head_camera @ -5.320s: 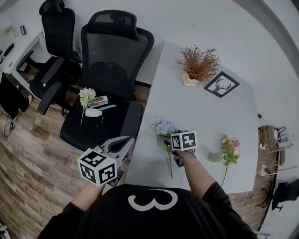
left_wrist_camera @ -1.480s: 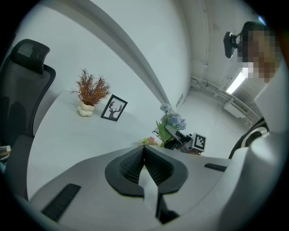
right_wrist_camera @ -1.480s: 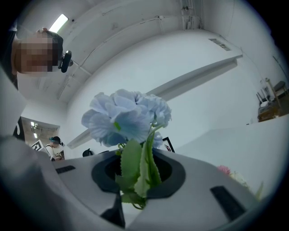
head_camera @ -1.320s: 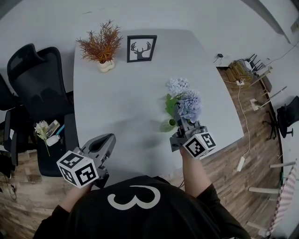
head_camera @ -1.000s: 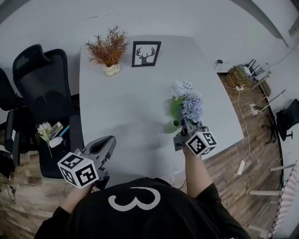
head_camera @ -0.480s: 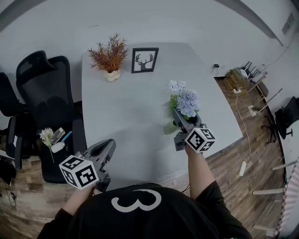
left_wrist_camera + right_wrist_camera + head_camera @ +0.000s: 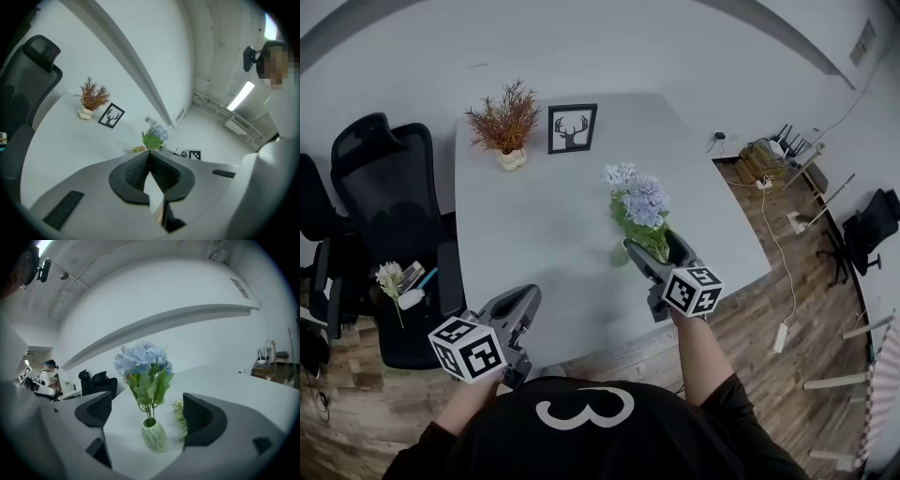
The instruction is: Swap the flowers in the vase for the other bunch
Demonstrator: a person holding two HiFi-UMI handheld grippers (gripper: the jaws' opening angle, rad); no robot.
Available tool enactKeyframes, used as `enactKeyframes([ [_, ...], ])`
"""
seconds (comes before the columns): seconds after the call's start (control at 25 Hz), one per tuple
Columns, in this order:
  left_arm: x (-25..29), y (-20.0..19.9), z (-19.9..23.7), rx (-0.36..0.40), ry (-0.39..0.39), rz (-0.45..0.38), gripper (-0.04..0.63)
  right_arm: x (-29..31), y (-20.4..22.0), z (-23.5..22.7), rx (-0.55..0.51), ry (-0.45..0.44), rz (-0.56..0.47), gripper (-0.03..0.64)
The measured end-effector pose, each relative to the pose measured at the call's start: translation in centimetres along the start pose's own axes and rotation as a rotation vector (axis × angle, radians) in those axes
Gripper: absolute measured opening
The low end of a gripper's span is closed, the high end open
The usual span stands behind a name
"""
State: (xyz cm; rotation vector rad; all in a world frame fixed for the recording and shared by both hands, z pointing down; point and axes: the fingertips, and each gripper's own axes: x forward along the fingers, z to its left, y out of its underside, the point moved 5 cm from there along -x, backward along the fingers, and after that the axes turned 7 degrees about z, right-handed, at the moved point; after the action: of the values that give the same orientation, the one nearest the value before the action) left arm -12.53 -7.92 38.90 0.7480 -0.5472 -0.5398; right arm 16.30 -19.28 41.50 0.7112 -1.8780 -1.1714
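So the pale green vase [image 7: 153, 434], a little egg-shaped thing with a ribbed, faceted skin, is standing upright on the smooth white surface [image 7: 534, 225], with the blue hydrangea bunch [image 7: 140, 357] stuck in its mouth: puffy pale-blue heads on top, broad soft green leaves underneath, thin stems running down into it. The right tool [image 7: 146, 401] is level with it and its jaws are opening. Vase and stems sit in the gap, but the dark rubbery pads stand clear on both sides, so it's let go and grips nothing. Just beside the vase, close to that tool's right-hand pad, the other bunch [image 7: 179, 409] lies flat on the surface. Only a cream-green frilly bit shows there, while the left gripper view catches some pink and yellow in it [image 7: 137, 149]. The left tool [image 7: 150, 161] hangs back off the near edge of the surface, well away from the flowers, its ridged black pads pressed tip to tip with nothing between them. At the far end of the surface there's a spiky rust-orange dried plant [image 7: 502, 117] in a lumpy cream pot [image 7: 512, 159], and next to it a black-framed deer picture [image 7: 572, 128]. A black mesh-back office chair [image 7: 380, 187] is parked to the left, with a small white flower [image 7: 391, 277] lying on its seat.
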Motion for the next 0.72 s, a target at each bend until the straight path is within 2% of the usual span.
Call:
enactKeyframes([
  [0.2,-0.5,0.2,-4.0,0.069,0.001,-0.012,0.011,-5.6,-1.6,1.8,-0.061,-0.03,-0.038,0.453],
  [0.36,-1.1,0.0,-7.7,0.186,0.001,-0.015,0.011,-10.4,-3.8,5.6,-0.072,-0.177,-0.126,0.431],
  [0.4,-1.2,0.1,-8.8,0.212,0.006,-0.017,0.011,-11.6,-4.3,6.6,-0.08,-0.215,-0.143,0.386],
  [0.6,-1.7,1.0,-14.7,0.319,0.049,-0.032,0.011,-17.7,-5.1,10.9,-0.098,-0.392,-0.218,0.079],
  [0.68,-1.8,1.5,-16.8,0.35,0.075,-0.041,0.011,-19.9,-4.8,12.3,-0.089,-0.491,-0.213,0.01],
  [0.72,-1.9,1.9,-17.8,0.359,0.087,-0.043,0.011,-20.8,-4.4,12.8,-0.081,-0.537,-0.196,0.009],
])
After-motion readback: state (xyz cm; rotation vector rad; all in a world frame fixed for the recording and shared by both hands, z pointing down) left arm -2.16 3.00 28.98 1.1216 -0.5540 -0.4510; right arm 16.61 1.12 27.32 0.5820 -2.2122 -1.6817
